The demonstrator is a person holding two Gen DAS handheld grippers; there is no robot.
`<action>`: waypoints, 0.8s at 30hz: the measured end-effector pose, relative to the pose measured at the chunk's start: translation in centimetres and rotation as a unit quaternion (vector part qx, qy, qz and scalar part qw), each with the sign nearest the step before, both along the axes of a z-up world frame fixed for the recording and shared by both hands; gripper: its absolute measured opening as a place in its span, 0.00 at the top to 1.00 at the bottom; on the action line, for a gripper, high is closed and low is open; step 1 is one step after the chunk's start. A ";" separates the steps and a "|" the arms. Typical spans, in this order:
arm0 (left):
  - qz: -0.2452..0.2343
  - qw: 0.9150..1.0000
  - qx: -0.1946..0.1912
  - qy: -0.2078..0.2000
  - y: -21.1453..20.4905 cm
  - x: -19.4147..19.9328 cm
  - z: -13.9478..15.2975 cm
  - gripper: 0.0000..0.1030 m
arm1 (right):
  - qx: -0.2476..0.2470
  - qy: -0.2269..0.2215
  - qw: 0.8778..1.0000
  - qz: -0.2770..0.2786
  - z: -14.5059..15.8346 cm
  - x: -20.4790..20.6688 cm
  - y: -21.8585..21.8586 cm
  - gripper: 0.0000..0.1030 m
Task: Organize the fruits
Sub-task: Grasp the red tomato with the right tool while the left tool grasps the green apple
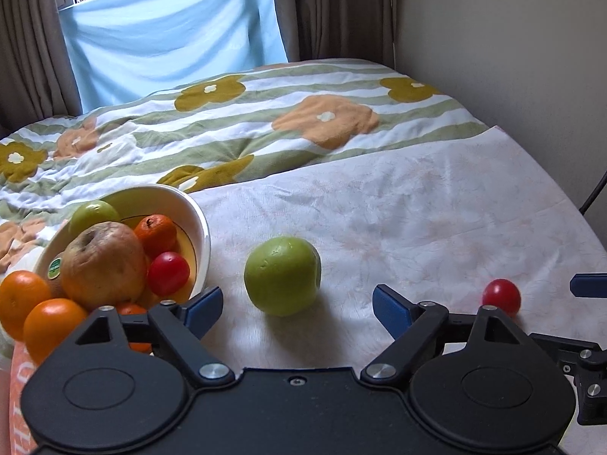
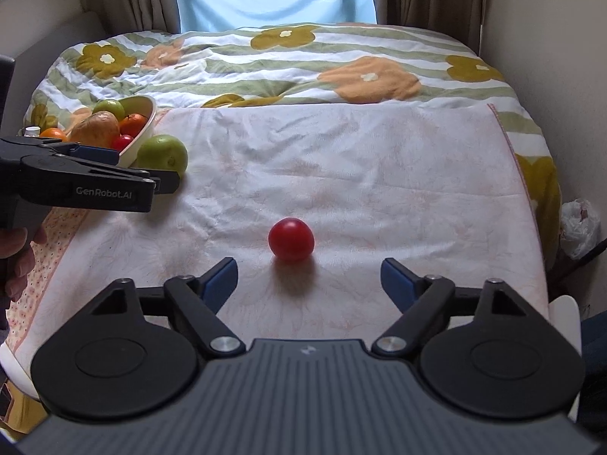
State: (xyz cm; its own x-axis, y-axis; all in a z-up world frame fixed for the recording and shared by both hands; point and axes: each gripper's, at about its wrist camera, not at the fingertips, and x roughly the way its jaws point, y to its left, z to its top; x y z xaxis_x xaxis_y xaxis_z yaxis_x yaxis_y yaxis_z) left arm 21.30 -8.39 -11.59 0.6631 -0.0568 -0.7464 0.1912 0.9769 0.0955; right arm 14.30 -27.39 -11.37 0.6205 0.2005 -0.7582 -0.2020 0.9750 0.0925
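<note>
A: Left gripper (image 1: 297, 305) — jaws spread, nothing pinched; green apple (image 1: 282, 276) lies on the cloth just ahead, beside the fruit bowl (image 1: 203, 227).

B: Right gripper (image 2: 309, 278) — also spread, empty; red tomato (image 2: 291, 239) just ahead.

"GenRobot.AI" in pale letters on the left gripper (image 2: 151, 174) side, green kiwi sticker (image 1: 55, 268) unreadable
</note>
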 end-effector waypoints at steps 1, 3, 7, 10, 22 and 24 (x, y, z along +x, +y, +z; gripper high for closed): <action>0.000 1.000 -0.001 0.002 0.0 0.3 -0.2 0.17 | 0.001 0.002 1.000 0.001 -0.2 0.3 0.1 0.08; 0.000 1.000 -0.004 0.004 0.1 0.8 -0.5 0.17 | 0.000 0.004 1.000 0.003 -0.5 0.6 0.4 0.11; -0.001 1.000 -0.005 0.013 0.1 1.8 -1.1 0.34 | -0.002 0.013 1.000 0.005 -1.0 1.4 0.9 0.20; 0.002 1.000 -0.008 0.018 0.2 2.2 -1.4 0.36 | -0.003 0.014 1.000 0.004 -1.2 1.8 1.0 0.20; 0.004 1.000 -0.016 0.019 1.0 2.3 -1.2 0.47 | -0.011 0.013 1.000 0.006 -1.5 2.5 1.6 0.28; 0.001 1.000 -0.017 0.021 1.0 2.1 -1.2 0.47 | -0.012 0.013 1.000 0.006 -1.6 2.6 1.7 0.30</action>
State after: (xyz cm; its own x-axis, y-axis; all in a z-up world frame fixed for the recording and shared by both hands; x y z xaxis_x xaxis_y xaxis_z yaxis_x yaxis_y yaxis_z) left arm 23.42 -7.37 -12.75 0.6316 -0.0814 -0.7710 0.1927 0.9797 0.0545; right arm 16.85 -25.72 -12.97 0.5977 0.1893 -0.7790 -0.2111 0.9746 0.0748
